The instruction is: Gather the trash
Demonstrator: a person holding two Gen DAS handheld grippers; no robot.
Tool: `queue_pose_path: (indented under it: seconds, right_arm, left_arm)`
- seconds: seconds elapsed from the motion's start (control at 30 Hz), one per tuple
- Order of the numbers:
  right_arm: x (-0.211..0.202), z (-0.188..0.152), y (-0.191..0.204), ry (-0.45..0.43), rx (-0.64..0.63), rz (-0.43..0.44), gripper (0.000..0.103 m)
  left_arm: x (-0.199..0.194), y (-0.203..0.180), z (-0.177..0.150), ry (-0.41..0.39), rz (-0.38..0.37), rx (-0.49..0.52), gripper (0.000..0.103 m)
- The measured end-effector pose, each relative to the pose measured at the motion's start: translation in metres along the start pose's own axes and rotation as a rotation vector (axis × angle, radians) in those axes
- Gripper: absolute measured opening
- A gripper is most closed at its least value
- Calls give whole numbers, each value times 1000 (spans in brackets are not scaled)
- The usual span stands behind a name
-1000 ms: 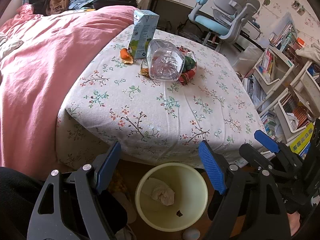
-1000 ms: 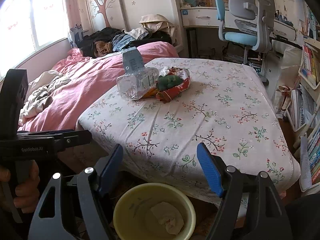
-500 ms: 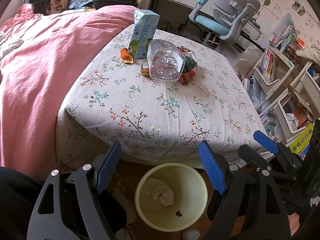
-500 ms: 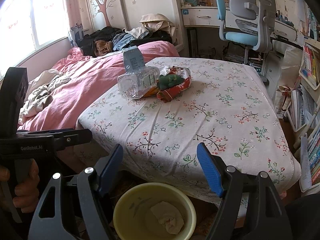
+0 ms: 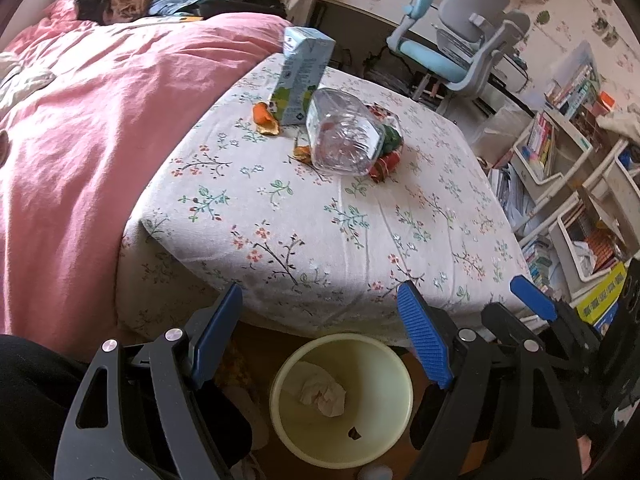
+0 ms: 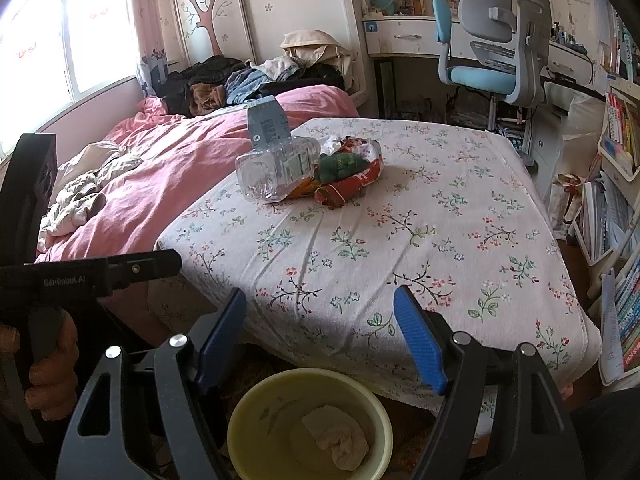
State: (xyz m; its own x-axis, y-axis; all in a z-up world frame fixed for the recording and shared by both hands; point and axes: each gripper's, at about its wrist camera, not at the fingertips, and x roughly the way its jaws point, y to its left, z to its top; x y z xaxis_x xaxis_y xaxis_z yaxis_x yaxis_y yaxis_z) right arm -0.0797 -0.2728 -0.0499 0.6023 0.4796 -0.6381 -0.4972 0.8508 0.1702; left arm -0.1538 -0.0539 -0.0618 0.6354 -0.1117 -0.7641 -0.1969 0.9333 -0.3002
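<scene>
A heap of trash lies on the floral-clothed table point(image 5: 360, 232): a clear plastic bottle point(image 5: 344, 138) on its side, a blue milk carton point(image 5: 302, 76) standing behind it, orange peel point(image 5: 265, 118) and a red and green snack wrapper point(image 5: 386, 156). The bottle point(image 6: 276, 168), carton point(image 6: 266, 124) and wrapper point(image 6: 348, 176) also show in the right wrist view. A pale yellow bin point(image 5: 342, 400) holding a crumpled tissue point(image 5: 322, 394) stands on the floor below the table's near edge. My left gripper point(image 5: 320, 344) and right gripper point(image 6: 320, 340) are open and empty above the bin.
A pink bed point(image 5: 80, 128) adjoins the table on the left. A blue and grey desk chair point(image 6: 492, 52) and a desk stand at the back. Bookshelves point(image 5: 568, 168) line the right side. The right gripper's fingers point(image 5: 534, 304) show at the left view's lower right.
Both grippers have stayed open above the bin. The views have shifted only slightly; the trash on the table has not moved.
</scene>
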Motion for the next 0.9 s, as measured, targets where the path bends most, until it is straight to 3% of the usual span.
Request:
queue_pose_path:
  seconds: [0.3, 0.73, 0.83, 0.9]
  right_arm:
    - [-1, 22, -3, -29, -11, 8, 73]
    - [34, 60, -21, 8, -2, 46, 73]
    - [47, 68, -19, 23, 27, 89, 73]
    - [53, 75, -13, 19, 41, 119, 74]
  left_arm:
    - [-6, 22, 22, -25, -15, -91, 77]
    - [21, 41, 90, -47, 24, -123, 77]
    - [24, 34, 116, -80, 22, -92, 77]
    - [24, 24, 139, -112, 38, 0, 79]
